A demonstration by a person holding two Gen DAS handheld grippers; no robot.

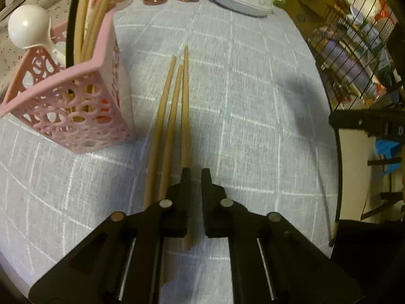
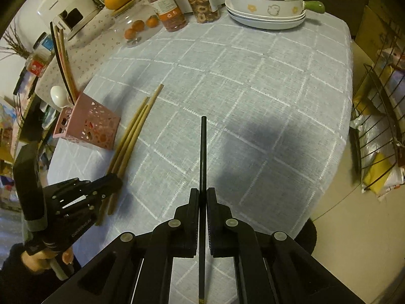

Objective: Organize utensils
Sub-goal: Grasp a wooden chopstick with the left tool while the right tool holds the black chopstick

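Wooden chopsticks point(image 1: 174, 116): three lie side by side on the table, long axes running away from my left gripper point(image 1: 196, 177) toward the far side; the rightmost one passes between its fingers, which I read as pinched on that stick's near end.
Black chopstick point(image 2: 203, 157): clamped in my right gripper point(image 2: 202, 197), pointing straight ahead along the fingers.
Pink holder point(image 1: 76, 106): just left of the wooden sticks, nearer my left hand; already holds chopsticks and a white spoon point(image 1: 27, 29).
Surface: grey checked tablecloth point(image 2: 253, 88).
Room: jars, stacked dishes point(image 2: 265, 15) at the far edge; wire rack point(image 2: 379, 126) off to the right.
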